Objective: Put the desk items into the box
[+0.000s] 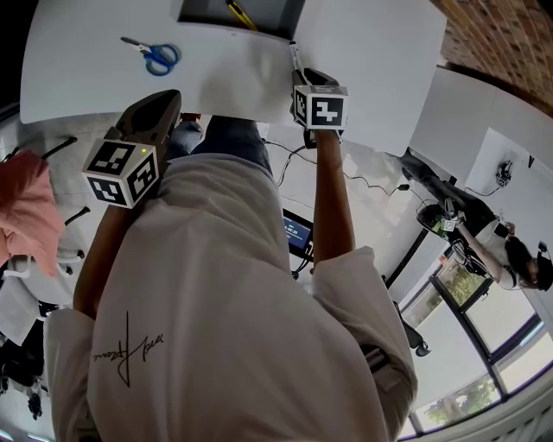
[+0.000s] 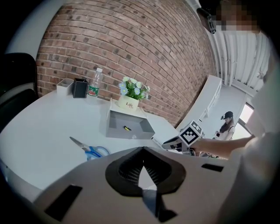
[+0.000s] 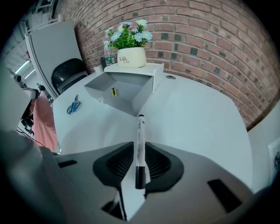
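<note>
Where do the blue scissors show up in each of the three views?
Head view: upper left, the scissors lie on the white table, left of the grey box.
Left gripper view: lower left of centre, nearer than the grey box.
Right gripper view: far left, left of the grey box.
Shared landmark: the grey box.

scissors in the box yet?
No, the scissors lie on the white table, to the left of the box, outside it.
</note>
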The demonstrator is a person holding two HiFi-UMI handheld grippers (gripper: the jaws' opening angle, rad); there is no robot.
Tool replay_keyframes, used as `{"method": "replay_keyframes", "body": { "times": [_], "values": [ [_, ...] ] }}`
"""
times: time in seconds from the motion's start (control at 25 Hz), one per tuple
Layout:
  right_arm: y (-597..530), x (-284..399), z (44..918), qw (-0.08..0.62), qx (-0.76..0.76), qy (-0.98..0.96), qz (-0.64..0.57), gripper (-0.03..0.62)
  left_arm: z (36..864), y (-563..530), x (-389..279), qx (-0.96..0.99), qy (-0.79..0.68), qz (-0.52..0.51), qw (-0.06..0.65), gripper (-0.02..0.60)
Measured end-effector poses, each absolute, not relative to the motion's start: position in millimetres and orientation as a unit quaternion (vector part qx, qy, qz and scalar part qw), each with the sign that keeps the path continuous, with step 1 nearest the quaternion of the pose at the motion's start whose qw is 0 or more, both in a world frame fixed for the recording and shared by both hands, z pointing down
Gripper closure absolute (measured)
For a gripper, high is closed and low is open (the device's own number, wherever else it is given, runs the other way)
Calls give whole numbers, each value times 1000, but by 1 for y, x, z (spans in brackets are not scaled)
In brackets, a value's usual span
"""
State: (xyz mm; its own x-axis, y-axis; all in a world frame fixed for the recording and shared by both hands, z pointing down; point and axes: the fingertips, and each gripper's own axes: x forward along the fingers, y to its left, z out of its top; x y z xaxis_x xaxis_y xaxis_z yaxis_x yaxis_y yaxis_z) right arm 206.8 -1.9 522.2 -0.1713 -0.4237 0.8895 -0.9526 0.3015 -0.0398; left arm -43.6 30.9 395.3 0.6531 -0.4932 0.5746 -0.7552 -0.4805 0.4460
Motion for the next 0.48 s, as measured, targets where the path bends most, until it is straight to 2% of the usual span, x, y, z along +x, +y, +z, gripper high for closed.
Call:
{"method": "replay_keyframes", "body": {
  "times": [0.48],
  "values": [
    [-5,207,536,420,480,-695,331,496,400,28,-38,834,-378,192,353,575]
  ]
}}
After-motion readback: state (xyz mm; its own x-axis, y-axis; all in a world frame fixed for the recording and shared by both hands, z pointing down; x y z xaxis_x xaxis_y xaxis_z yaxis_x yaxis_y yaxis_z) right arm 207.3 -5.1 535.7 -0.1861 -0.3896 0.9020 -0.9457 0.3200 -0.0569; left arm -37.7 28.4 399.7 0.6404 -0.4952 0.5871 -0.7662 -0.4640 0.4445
